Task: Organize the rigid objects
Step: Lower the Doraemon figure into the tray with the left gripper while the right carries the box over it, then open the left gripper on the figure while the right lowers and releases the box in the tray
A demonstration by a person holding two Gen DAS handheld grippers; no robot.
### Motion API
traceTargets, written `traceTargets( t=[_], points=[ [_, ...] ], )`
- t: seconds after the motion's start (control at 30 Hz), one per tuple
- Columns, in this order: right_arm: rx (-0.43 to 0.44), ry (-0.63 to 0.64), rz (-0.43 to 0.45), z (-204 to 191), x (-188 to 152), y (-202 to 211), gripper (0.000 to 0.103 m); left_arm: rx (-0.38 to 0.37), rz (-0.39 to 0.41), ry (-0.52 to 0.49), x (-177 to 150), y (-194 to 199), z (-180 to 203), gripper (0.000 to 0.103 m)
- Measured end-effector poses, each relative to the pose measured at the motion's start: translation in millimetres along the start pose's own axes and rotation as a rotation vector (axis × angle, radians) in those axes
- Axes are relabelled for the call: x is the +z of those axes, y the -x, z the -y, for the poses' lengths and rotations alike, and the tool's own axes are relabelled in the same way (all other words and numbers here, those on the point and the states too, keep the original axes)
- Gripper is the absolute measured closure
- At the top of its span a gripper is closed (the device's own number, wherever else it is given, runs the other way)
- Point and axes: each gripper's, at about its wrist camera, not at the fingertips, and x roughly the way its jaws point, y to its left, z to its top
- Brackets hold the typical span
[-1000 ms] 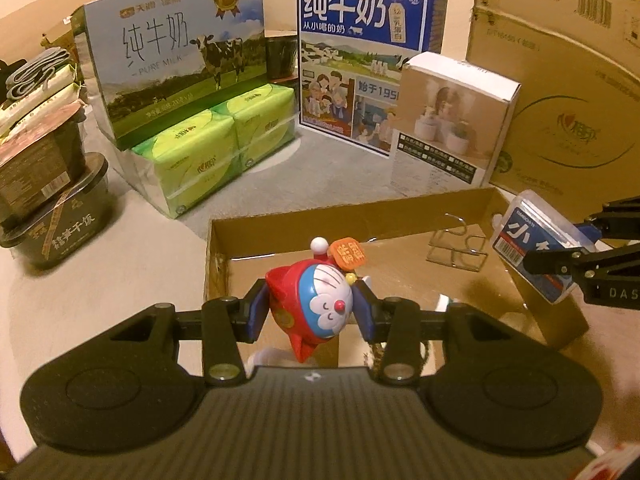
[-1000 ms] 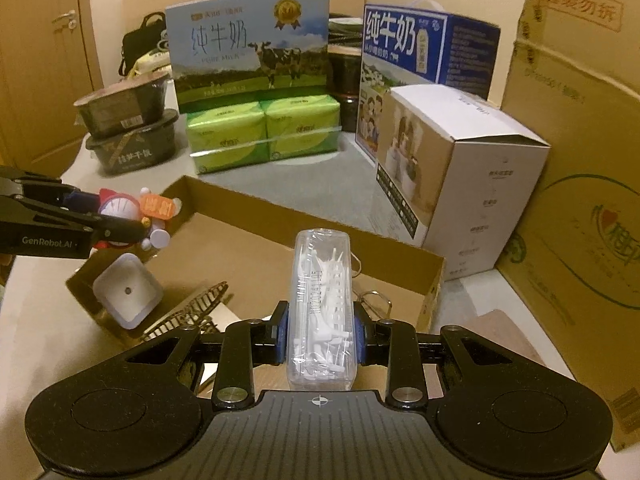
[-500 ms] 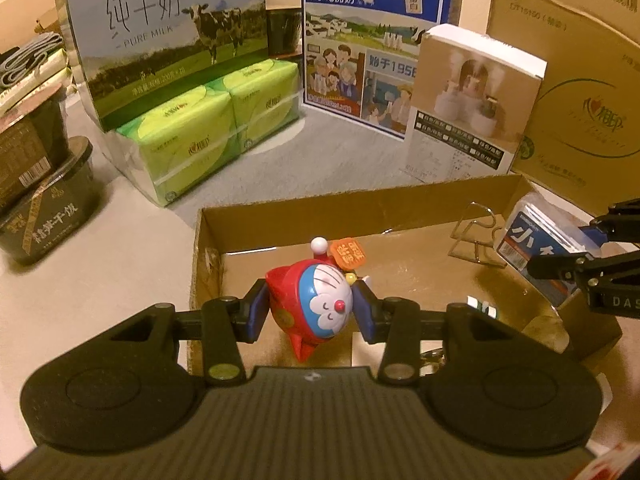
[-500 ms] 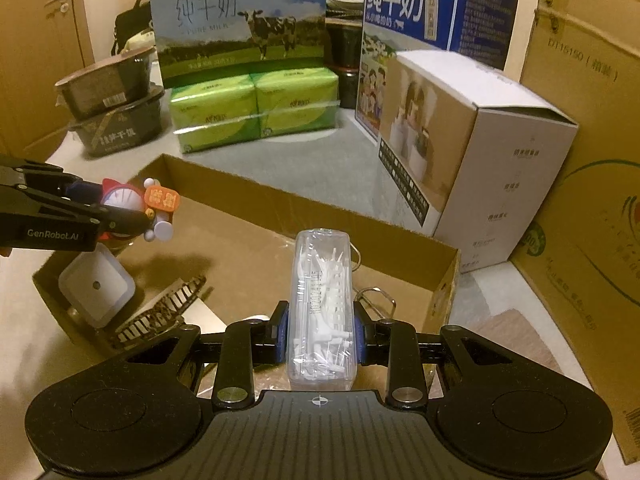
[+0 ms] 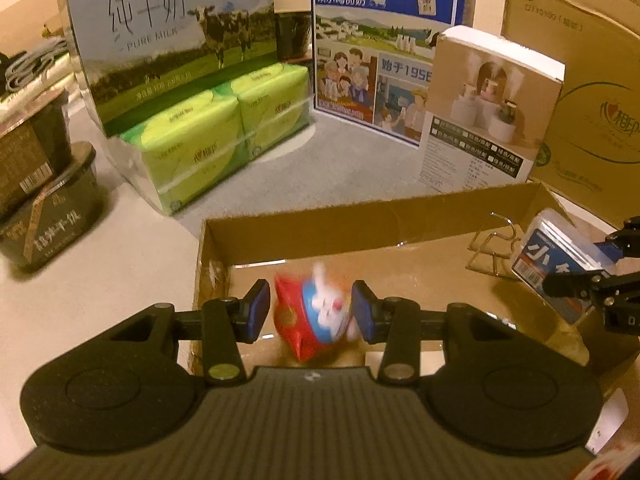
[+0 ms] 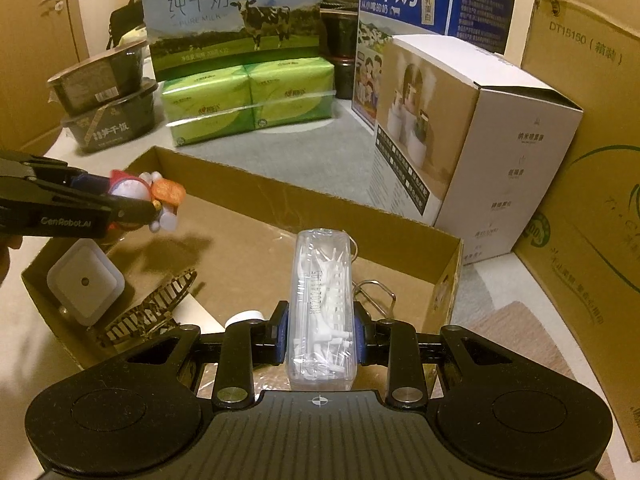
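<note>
My left gripper has just spread its pads, and the Doraemon toy that sat pinched and upright half a second ago is now blurred and tipped between them, above the cardboard tray. It looks loose, though I can't tell whether a pad still touches it. My right gripper stays clamped on the clear floss-pick box, hovering over the tray's near side by the wire stand.

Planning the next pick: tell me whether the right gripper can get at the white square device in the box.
Probably not yet: the right gripper is shut on the floss-pick case, though the white square device lies uncovered.
</note>
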Motion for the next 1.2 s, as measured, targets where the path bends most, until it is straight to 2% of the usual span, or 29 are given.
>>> traceTargets(
  t=[0.3,1.2],
  points=[
    [-0.003,-0.01,0.003,3,-2,5,0.072,0.005,0.007,0.035,-2,12,-7,0.062],
    [-0.01,-0.013,0.005,3,-1,11,0.072,-0.006,-0.003,0.009,-8,20,2,0.062]
  ],
)
